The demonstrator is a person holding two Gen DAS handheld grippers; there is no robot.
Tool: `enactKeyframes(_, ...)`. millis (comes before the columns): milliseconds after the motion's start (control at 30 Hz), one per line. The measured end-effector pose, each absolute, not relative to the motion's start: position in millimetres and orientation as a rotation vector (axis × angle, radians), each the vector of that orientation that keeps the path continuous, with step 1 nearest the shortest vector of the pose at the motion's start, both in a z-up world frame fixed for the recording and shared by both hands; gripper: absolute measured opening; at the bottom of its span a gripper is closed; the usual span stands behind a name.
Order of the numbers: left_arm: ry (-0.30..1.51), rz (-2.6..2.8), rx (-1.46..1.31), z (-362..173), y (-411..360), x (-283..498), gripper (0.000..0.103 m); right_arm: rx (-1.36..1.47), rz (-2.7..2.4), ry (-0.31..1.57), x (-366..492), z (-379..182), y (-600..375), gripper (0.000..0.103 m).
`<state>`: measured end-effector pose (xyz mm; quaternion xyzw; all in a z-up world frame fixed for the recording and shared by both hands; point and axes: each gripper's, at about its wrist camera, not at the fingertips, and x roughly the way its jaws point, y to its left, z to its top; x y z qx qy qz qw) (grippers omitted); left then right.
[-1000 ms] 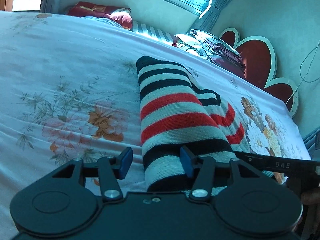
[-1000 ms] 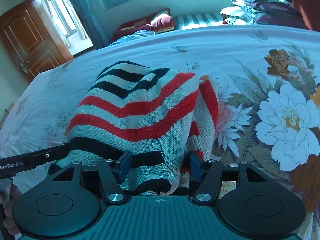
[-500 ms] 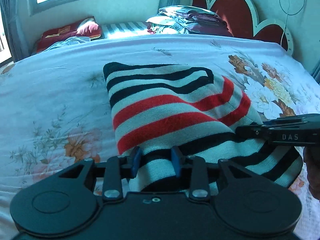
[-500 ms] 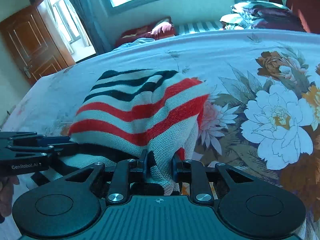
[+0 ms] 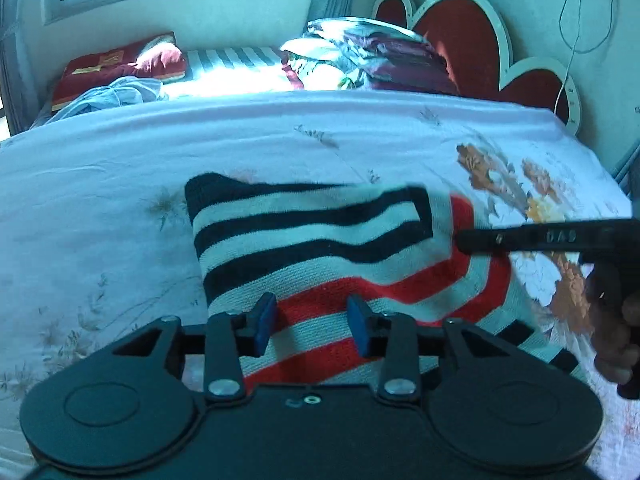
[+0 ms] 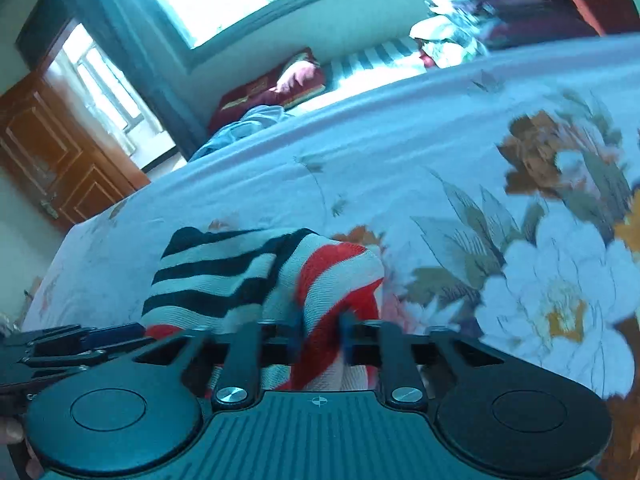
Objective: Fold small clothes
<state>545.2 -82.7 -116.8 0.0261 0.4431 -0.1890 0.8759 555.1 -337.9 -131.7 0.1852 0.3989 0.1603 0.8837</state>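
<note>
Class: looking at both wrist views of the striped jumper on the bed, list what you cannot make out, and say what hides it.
- Left wrist view: jumper's near hem, hidden behind the left hand-held gripper.
- Right wrist view: right hand-held gripper pads, motion-blurred; jaws closing, jumper cloth between.
- Left wrist view: headboard, partly behind piled bedding.

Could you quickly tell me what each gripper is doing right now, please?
Left gripper: jaws opening over the striped sweater, no grip seen.
Right gripper: jaws closing, pinching a sweater fold.
</note>
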Motion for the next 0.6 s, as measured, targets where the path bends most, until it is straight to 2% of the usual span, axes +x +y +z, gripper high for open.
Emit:
enactKeyframes(67,0.931,-0.388,0.15,-127.0,-87.0,541.2,0.04,0.289,0.373,0.756,552.9,-123.3,-328.2,0.009)
enactKeyframes(167,0.905,-0.373,0.141,-131.8,-87.2,535.5,0.04,0.183,0.325,0.859,566.4,-155.0,-322.9,0.009)
enactKeyframes(233,0.881,-0.362,0.178,-133.3,-92.8,531.4,0.04,0.245,0.333,0.869,566.4,-160.7,-333.3,0.009)
enactKeyframes(400,0.858,-0.341,0.14,-121.8,-86.5,518.1,0.038,0.197,0.3,0.847,542.8,-134.2,-329.9,0.01)
enactKeyframes(433,0.847,-0.343,0.117,-116.4,-81.9,510.4,0.038,0.19,0.304,0.829,532.8,-126.1,-329.7,0.016)
enactKeyframes(467,0.837,-0.347,0.088,-110.7,-75.9,500.4,0.038,0.183,0.313,0.808,521.2,-116.1,-328.0,0.026)
enactKeyframes(533,0.833,-0.349,0.053,-104.6,-67.9,480.9,0.038,0.16,0.352,0.771,493.9,-103.0,-323.7,0.034)
enactKeyframes(600,0.83,-0.348,0.034,-101.3,-62.0,462.0,0.035,0.113,0.38,0.746,472.6,-93.1,-311.1,0.035)
